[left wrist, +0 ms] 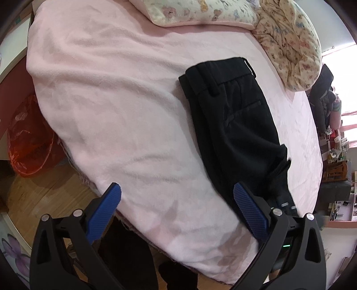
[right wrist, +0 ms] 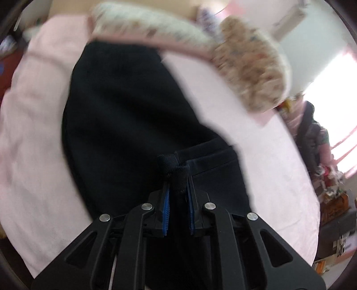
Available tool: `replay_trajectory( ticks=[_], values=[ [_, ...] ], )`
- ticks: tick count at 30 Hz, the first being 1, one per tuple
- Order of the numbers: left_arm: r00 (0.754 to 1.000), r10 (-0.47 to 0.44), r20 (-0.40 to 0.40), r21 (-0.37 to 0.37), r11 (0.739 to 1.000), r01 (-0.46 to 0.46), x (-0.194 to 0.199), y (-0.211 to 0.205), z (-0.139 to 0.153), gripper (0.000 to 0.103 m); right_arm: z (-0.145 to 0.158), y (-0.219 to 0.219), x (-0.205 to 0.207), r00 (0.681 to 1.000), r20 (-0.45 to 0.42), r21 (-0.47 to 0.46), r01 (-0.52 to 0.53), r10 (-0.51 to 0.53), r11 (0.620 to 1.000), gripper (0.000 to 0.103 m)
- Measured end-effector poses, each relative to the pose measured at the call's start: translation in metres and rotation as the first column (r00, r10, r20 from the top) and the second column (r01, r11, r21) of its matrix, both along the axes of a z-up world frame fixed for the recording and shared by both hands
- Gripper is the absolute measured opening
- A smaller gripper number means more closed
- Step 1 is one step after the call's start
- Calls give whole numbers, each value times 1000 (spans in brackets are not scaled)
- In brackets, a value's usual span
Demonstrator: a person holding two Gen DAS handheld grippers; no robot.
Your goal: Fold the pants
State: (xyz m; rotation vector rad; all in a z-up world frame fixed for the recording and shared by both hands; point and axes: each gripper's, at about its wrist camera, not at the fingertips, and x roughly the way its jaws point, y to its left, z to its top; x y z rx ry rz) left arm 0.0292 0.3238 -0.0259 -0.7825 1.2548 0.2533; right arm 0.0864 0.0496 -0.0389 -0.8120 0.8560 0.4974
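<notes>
Black pants (left wrist: 236,125) lie on the bed's pink blanket (left wrist: 116,107), already doubled lengthwise, waistband end toward the floral pillow (left wrist: 200,11) and the crumpled floral quilt (left wrist: 290,44), leg end toward the near edge of the bed. Back pocket slit faces up, just below the waistband.

My left tool (left wrist: 176,200) hangs spread wide over the near edge of the bed, gripping nothing; its right blue pad (left wrist: 247,207) sits just beside the pants' leg end, left pad (left wrist: 104,207) over bare blanket. Can't tell if the right pad touches cloth.

My right tool (right wrist: 178,196) is pinched narrow on the pants (right wrist: 125,116): a bunched fold of hem cloth stands up between the blue pads (right wrist: 166,212). Right view is blurred, but the black fabric runs from the tool up toward the pillow (right wrist: 145,24), pink blanket (right wrist: 33,133) on both sides.

Beside the bed, off its left edge: wood floor (left wrist: 40,196) and a red plastic bag (left wrist: 29,138).
</notes>
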Motion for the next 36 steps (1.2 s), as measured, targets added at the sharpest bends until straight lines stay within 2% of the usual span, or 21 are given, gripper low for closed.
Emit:
replay_trajectory(
  ticks=[2,4,5,6,8,11,12,13,16,18,21,25,26,29,32,36],
  values=[
    [1000,6,6,-15,1000,-6,6,5,-2,101,-3,2,-10,999,-2,-28,-37,37,999,32],
    [1000,6,11,-33,999,-6,14,10,-5,101,14,-4,-19,999,-1,37,-45,45,998,46],
    [1000,3,7,-50,999,-3,18,13,-9,101,20,-7,-21,999,-2,62,-40,40,997,56],
    [1000,1,4,-61,998,-1,21,15,-12,101,31,-12,-23,1000,-9,105,-23,25,994,60],
    [1000,15,13,-84,996,-13,29,21,-19,101,48,-21,-23,999,-44,187,20,-12,982,60],
    [999,26,26,-118,993,-23,45,30,-32,101,73,-40,-20,988,-121,314,131,-97,940,69],
    [999,34,26,-145,989,-30,49,34,-36,101,76,-42,-20,983,-140,330,160,-120,930,70],
    [997,59,40,-226,973,-48,56,39,-45,101,79,-48,-18,974,-164,344,203,-154,917,70],
    [988,143,62,-380,918,-109,74,54,-64,101,84,-56,-14,959,-194,347,265,-207,900,70],
    [985,165,45,-417,899,-132,85,60,-75,101,85,-59,-12,956,-200,345,274,-215,898,70],
    [983,185,14,-497,854,-154,100,63,-92,101,84,-57,-13,957,-203,344,267,-207,900,70],
    [977,189,96,-543,833,-108,118,62,-91,101,79,-49,-13,962,-205,329,243,-182,913,70],
    [979,176,108,-544,834,-90,125,61,-93,101,78,-46,-13,962,-207,323,237,-176,916,70],
    [985,133,108,-570,820,-49,142,55,-102,101,75,-41,-16,963,-209,313,230,-169,922,70],
    [987,96,127,-573,819,-6,152,51,-107,101,72,-39,-17,961,-215,305,232,-171,923,70],
    [983,103,151,-606,796,10,153,54,-112,101,67,-36,-15,958,-227,292,236,-172,927,70]
  ],
)
